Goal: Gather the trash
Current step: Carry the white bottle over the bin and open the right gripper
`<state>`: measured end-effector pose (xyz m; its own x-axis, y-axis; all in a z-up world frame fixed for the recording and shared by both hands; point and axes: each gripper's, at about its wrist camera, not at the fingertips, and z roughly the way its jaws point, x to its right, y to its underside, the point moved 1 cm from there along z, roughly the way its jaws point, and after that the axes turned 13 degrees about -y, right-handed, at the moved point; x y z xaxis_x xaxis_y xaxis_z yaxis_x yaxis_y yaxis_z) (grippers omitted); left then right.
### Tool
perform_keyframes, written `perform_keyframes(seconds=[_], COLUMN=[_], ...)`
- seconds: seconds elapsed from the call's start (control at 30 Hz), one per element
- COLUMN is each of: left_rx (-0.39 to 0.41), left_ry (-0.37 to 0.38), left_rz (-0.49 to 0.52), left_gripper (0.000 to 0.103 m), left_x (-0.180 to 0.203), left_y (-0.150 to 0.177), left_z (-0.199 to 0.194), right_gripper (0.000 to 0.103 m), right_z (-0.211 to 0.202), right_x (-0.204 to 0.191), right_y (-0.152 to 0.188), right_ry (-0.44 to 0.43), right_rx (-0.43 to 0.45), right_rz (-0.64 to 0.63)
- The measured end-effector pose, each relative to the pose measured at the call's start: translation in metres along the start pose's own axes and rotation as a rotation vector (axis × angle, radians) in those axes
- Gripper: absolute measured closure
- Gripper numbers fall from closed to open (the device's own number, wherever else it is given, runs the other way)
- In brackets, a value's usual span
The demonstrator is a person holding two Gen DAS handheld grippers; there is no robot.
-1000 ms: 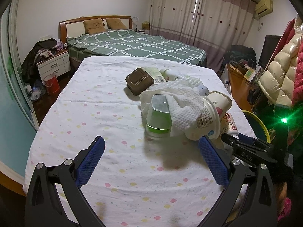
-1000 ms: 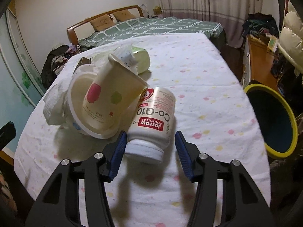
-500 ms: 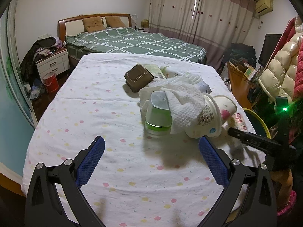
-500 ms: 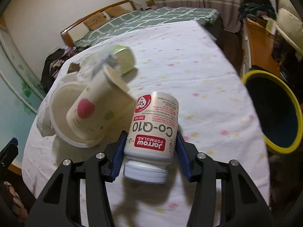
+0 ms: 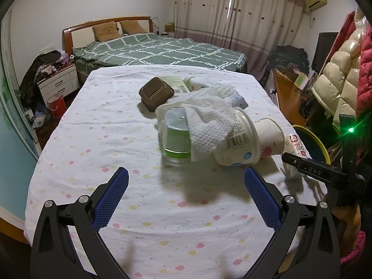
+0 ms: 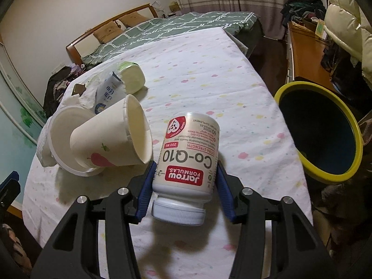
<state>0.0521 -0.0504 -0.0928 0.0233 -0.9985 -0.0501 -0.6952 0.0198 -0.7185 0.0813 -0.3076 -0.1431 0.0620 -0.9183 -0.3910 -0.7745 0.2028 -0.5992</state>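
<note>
The right hand-held gripper (image 6: pixel 184 187) has the white supplement bottle (image 6: pixel 187 160) pinched above the table (image 6: pixel 232 69), so carry it level, cap kept clear, over the yellow-rimmed bin (image 6: pixel 323 137), while the left hand-held gripper (image 5: pixel 186 200) hangs wide and empty.

Home bedroom, made bed (image 5: pixel 158 48), curtains (image 5: pixel 232 11), nightstand (image 5: pixel 58 83)

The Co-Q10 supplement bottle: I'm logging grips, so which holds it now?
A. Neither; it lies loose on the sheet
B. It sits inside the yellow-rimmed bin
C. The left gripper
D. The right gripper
D: the right gripper has its blue pads pressed on both sides of the Co-Q10 supplement bottle, cap toward the camera.
</note>
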Motion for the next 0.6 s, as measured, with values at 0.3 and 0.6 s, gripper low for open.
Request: perform_keyframes(seconds=[0.3,0.6], left_rx=[0.006,0.004], left_ry=[0.052,0.091], left_rz=[0.052,0.104], left_gripper=[0.005,0.005], left_x=[0.024,0.053], left_y=[-0.006,-0.015], left_z=[0.005,0.013], right_gripper=[0.055,0.055], right_z=[-0.037,-0.052], right_x=[0.036,0.138], right_y=[-0.021,-0.062], right_ry=[0.03,0.234], right_rx=[0.089,0.151], right_rz=[0.051,0.165])
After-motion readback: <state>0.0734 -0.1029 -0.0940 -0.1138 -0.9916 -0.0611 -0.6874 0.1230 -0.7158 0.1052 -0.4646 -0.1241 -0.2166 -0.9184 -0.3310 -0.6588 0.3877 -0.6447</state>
